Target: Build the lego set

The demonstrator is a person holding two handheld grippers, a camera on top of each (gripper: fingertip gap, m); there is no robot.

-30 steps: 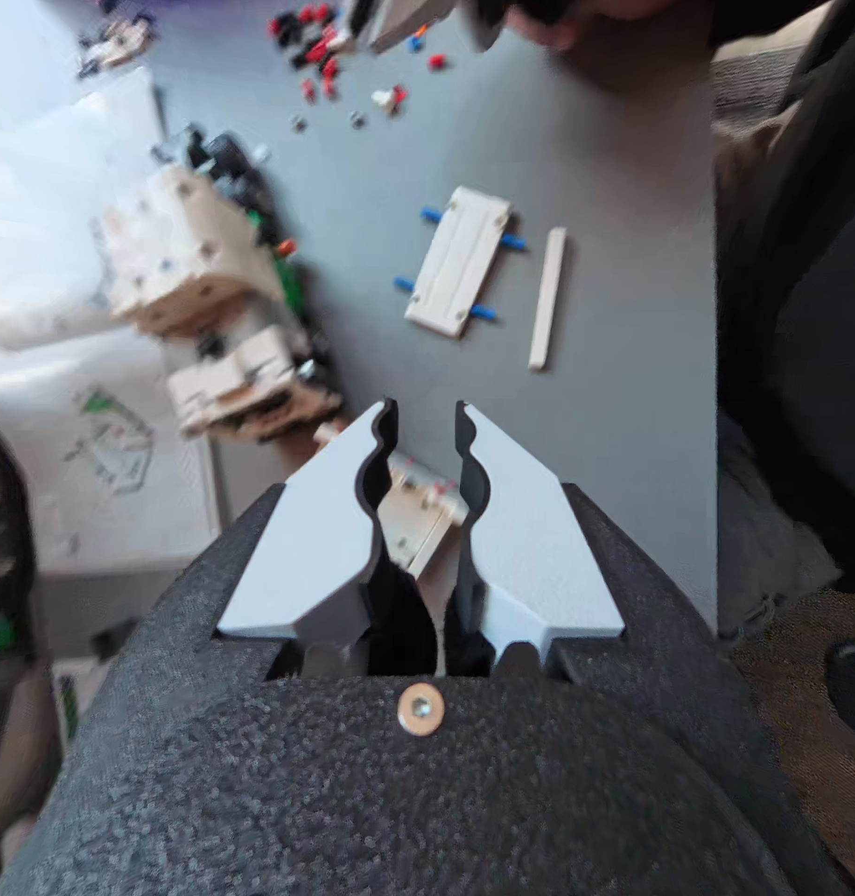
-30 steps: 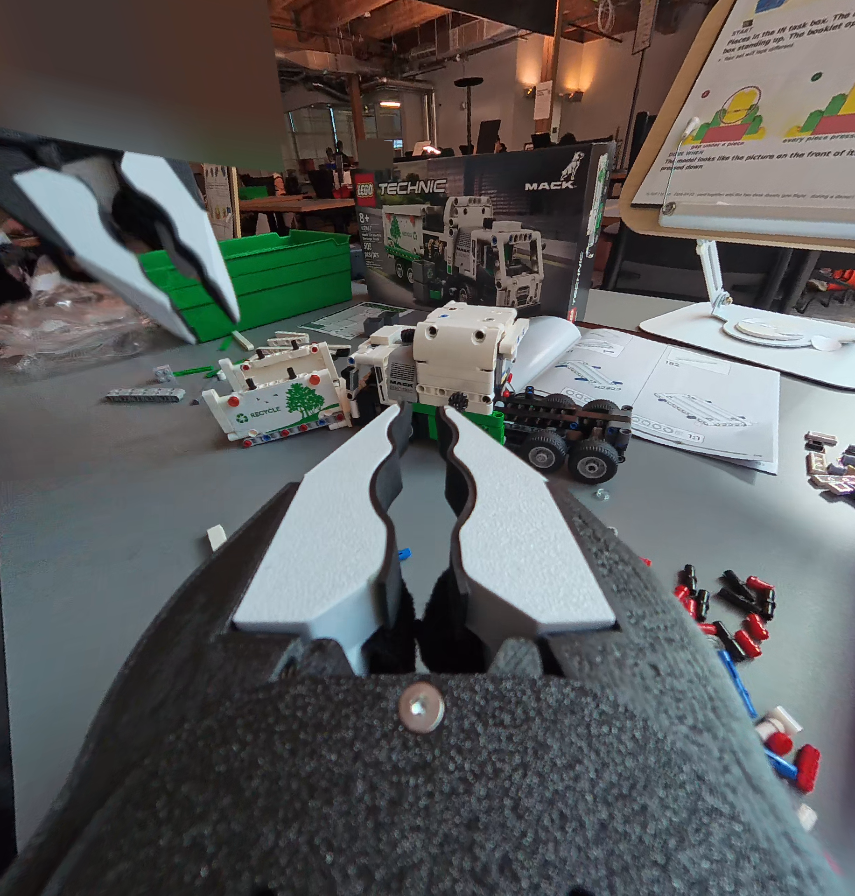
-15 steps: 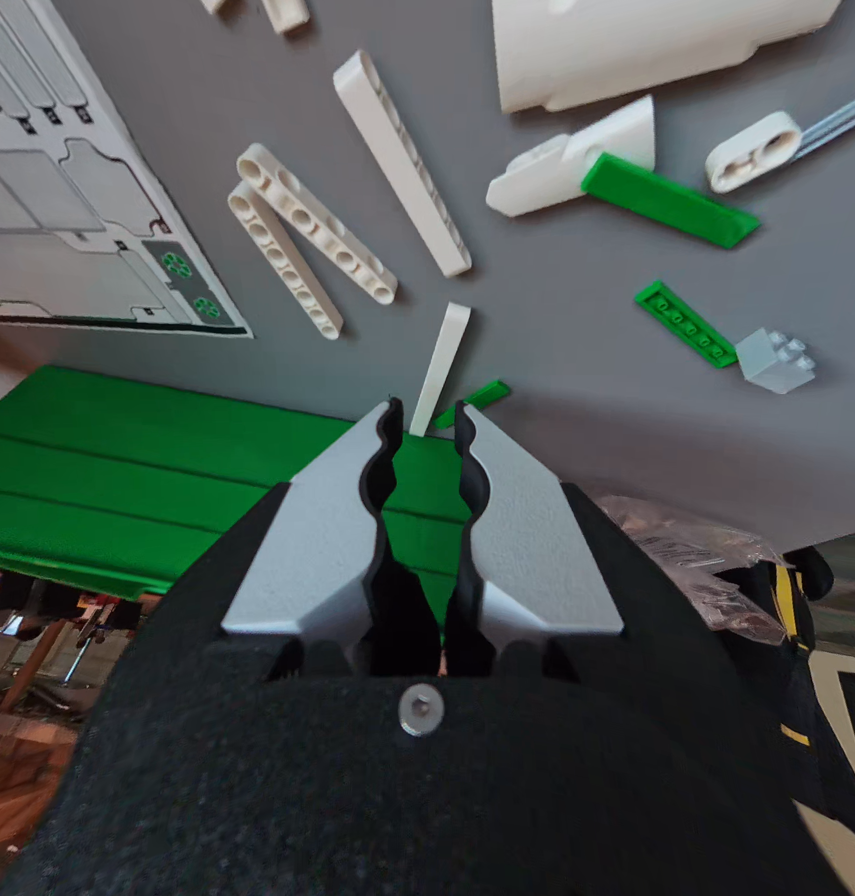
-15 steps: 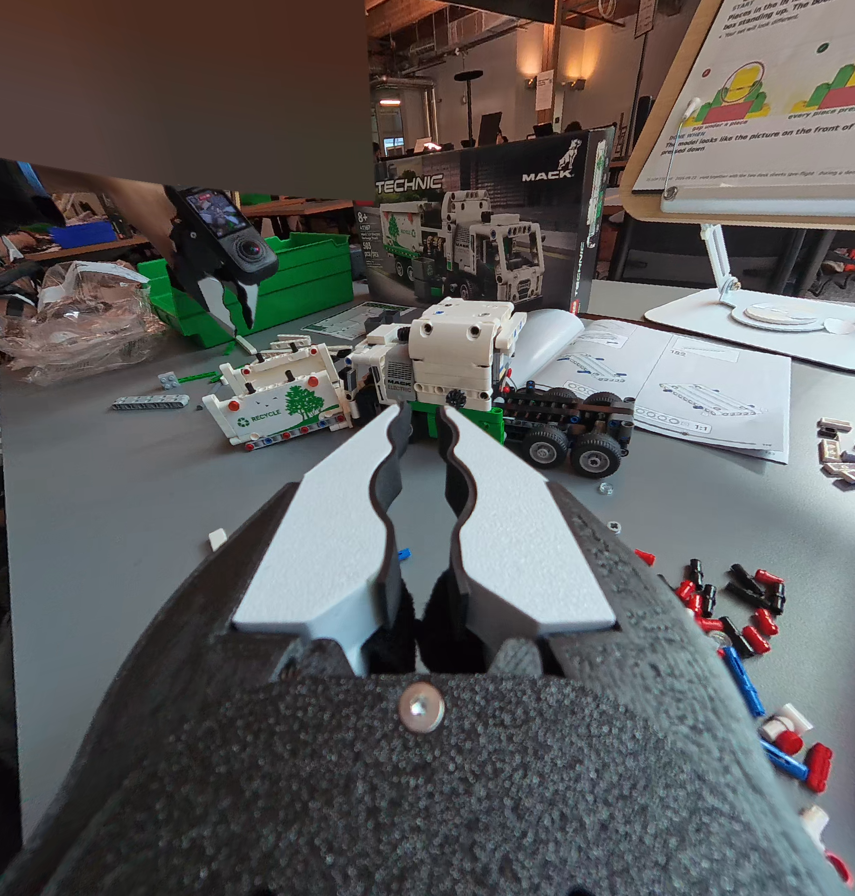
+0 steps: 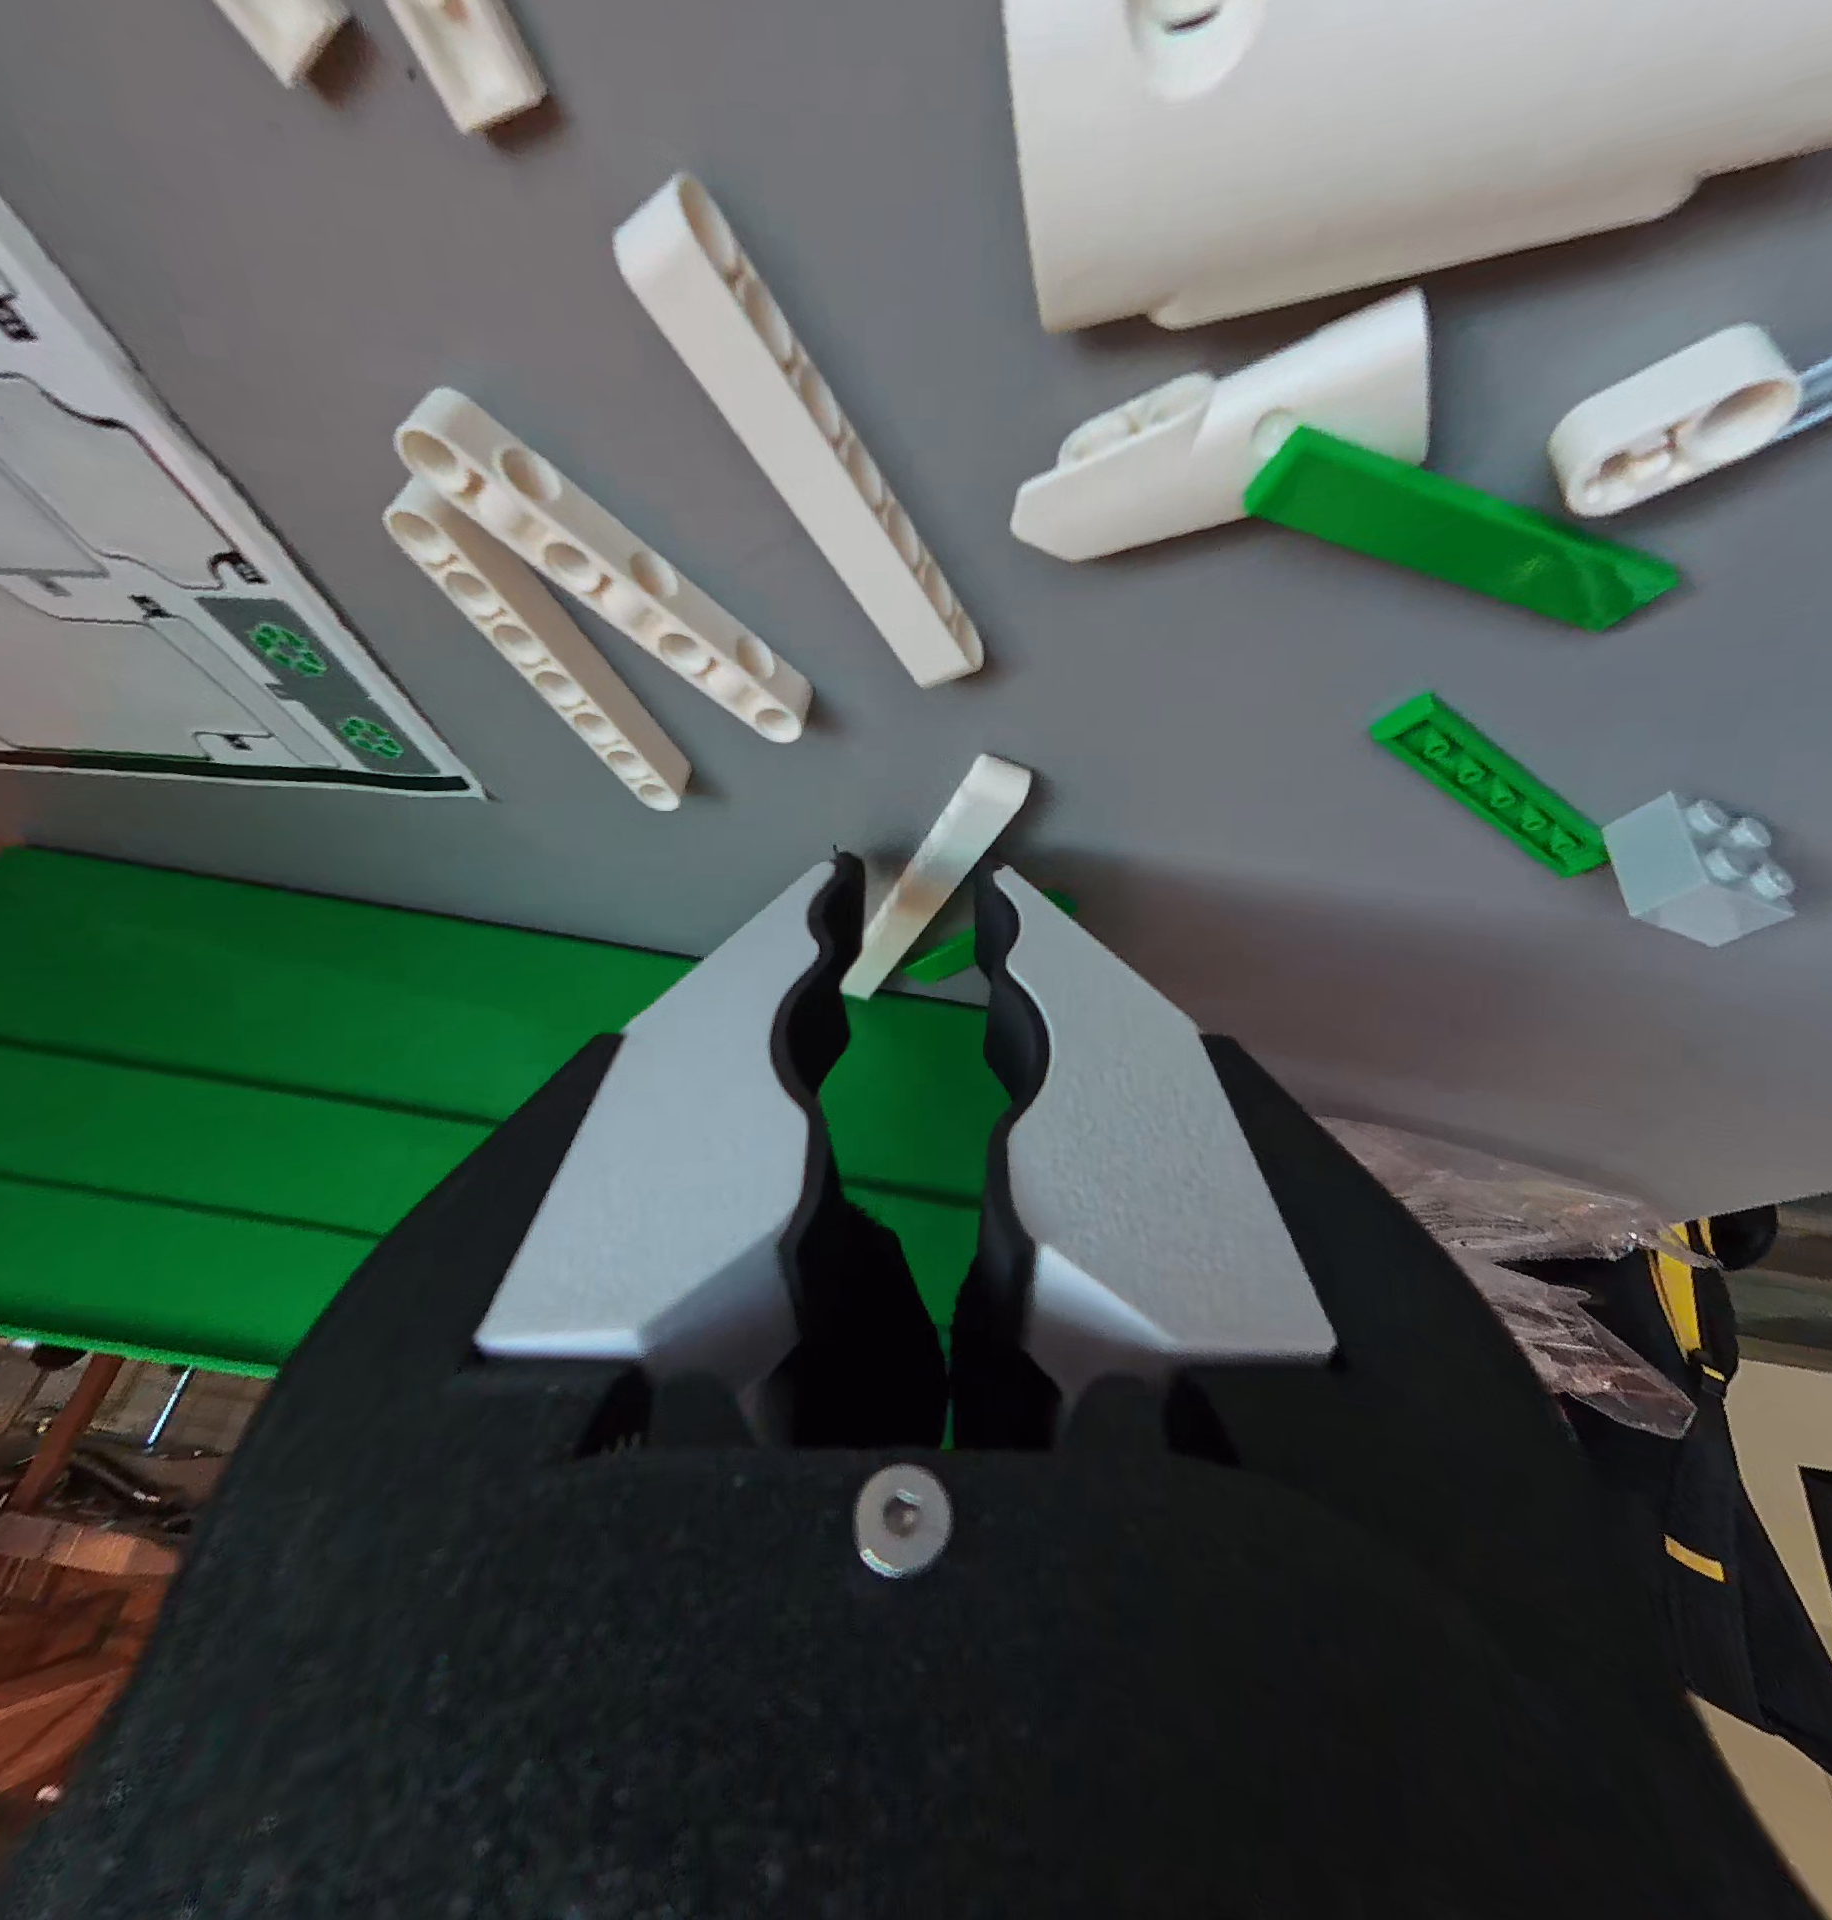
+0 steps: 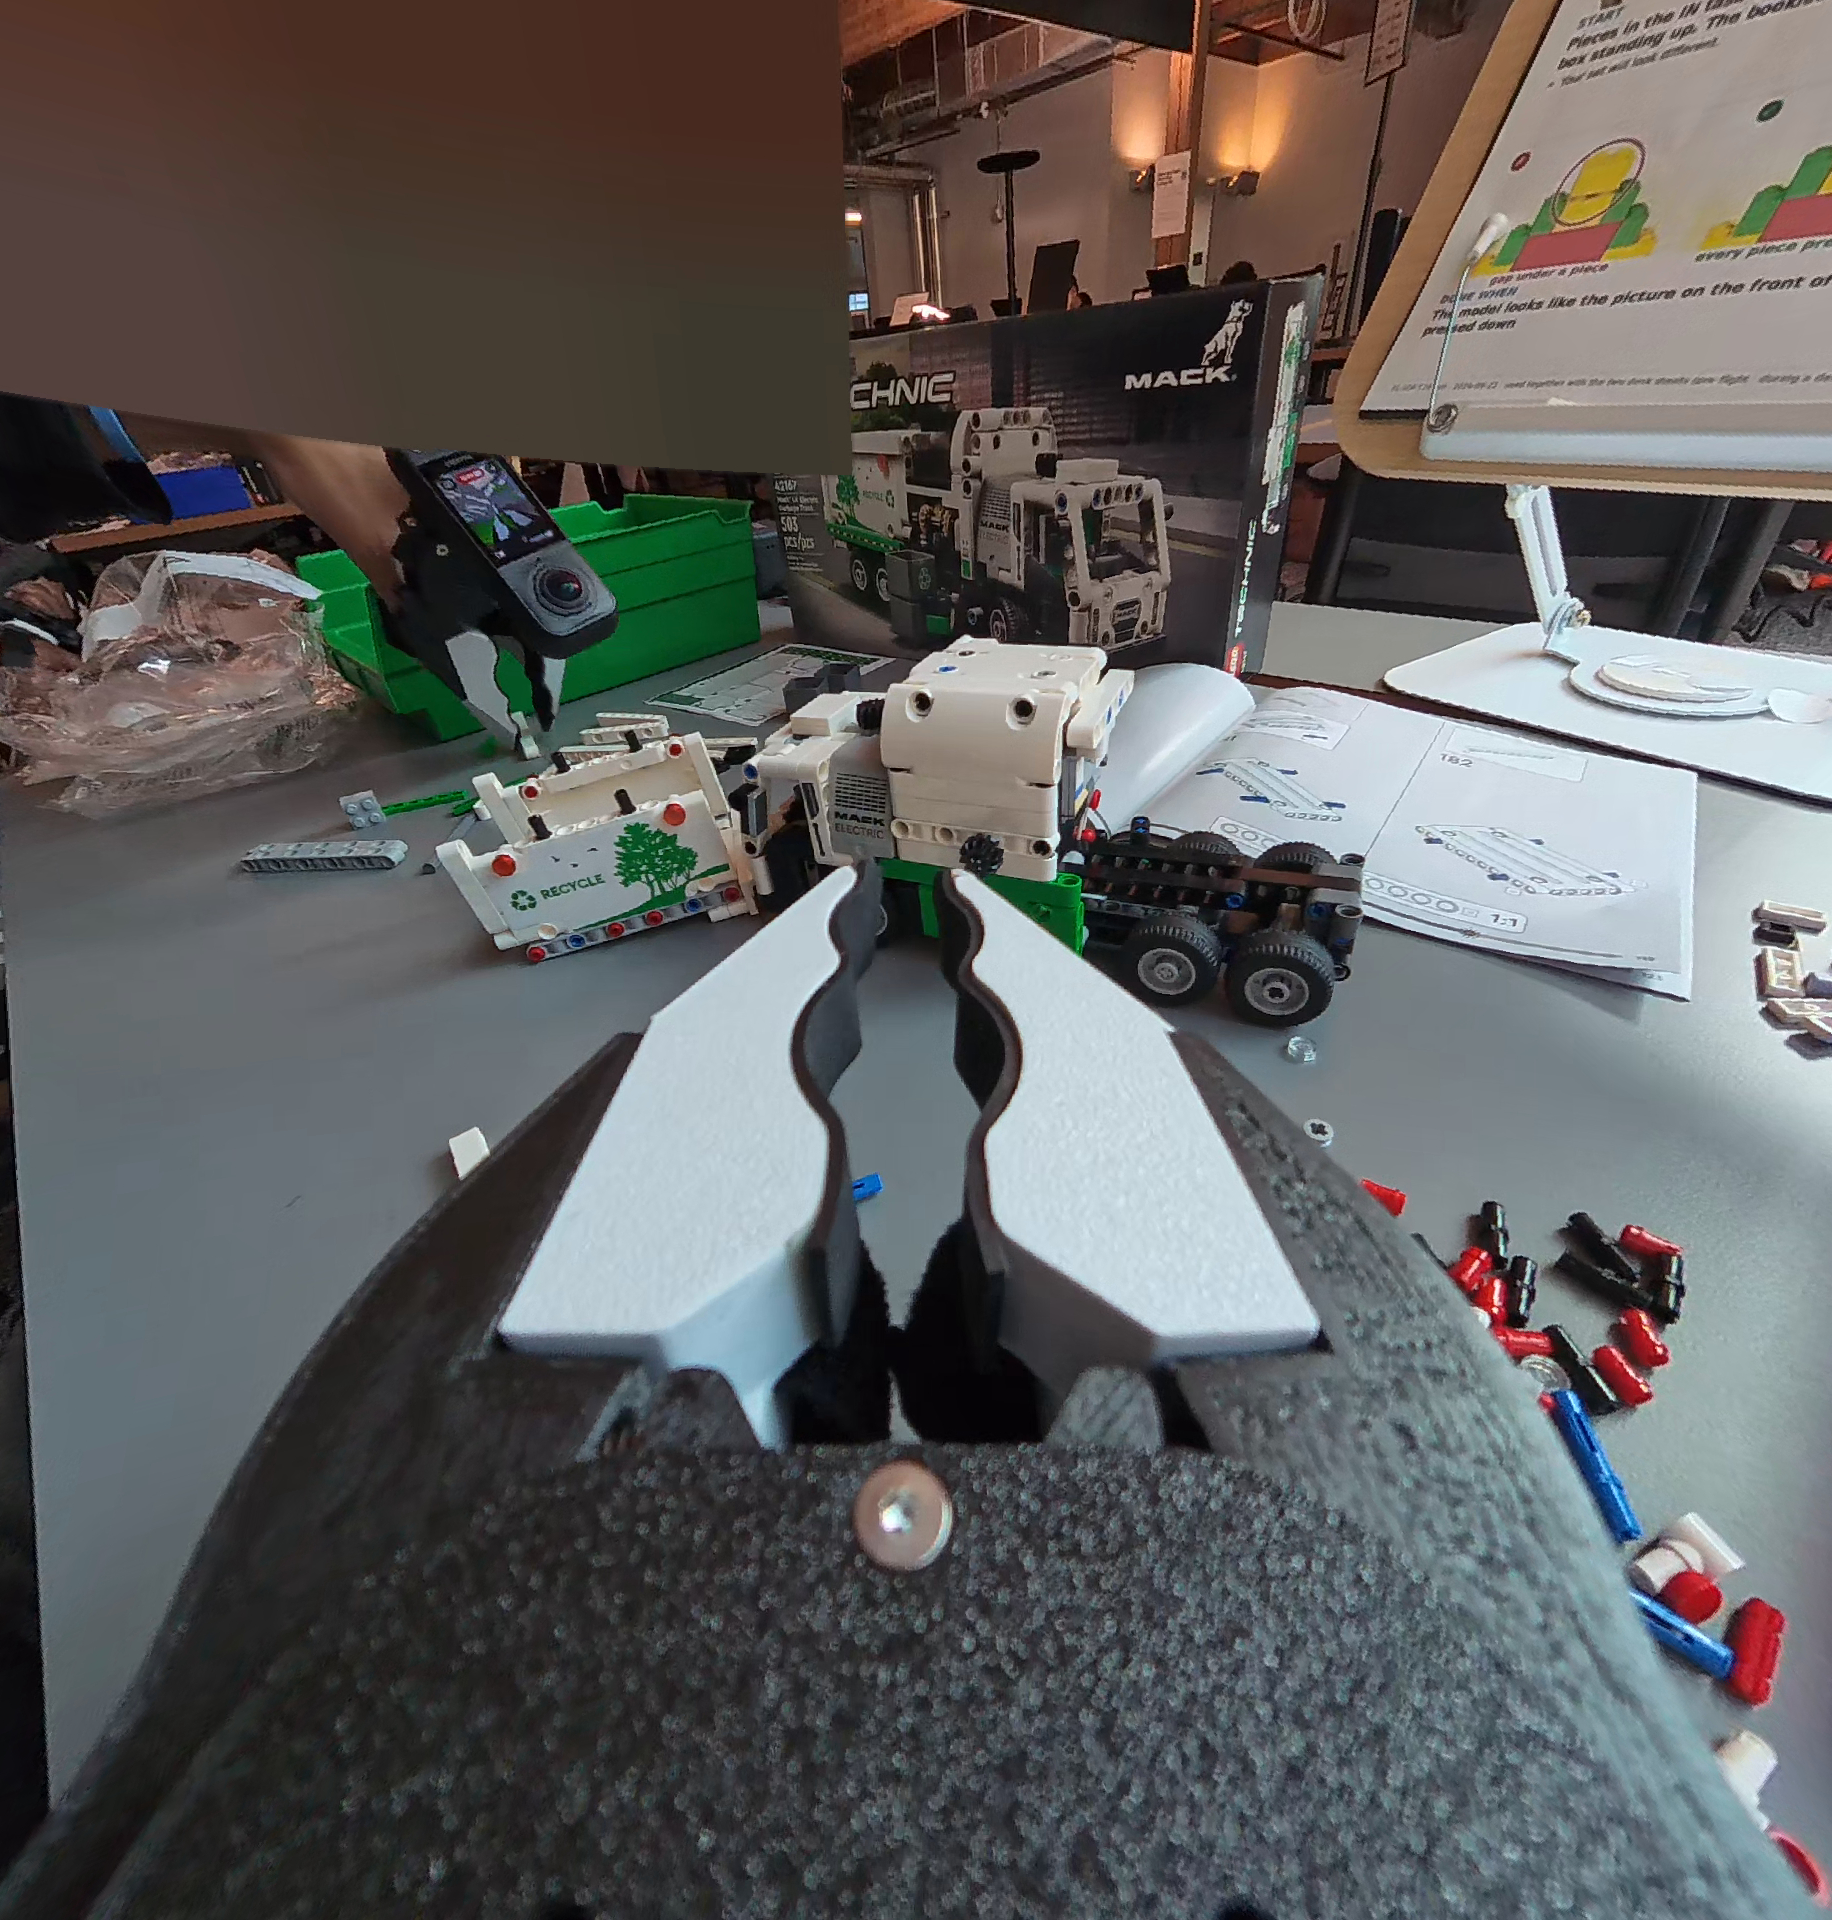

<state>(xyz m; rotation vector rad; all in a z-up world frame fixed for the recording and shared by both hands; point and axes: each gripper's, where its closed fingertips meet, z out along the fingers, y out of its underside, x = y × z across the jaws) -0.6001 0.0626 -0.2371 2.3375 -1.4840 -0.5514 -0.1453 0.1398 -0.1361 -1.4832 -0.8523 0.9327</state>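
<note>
Looking down our left gripper (image 5: 917,883), we straddle a white beam (image 5: 938,873) on the grey table (image 5: 1203,727), jaws apart; we should centre, then squeeze. Our right gripper (image 6: 904,894) hangs unclenched and empty before the truck (image 6: 979,774).

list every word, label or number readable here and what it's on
I won't copy writing; these bear it:
dark set box: large print
white side panel: green print
truck cab: small badge
instruction sheet on stand: printed lines
open booklet: small numbers
sticker sheet: too blurred to read
</note>
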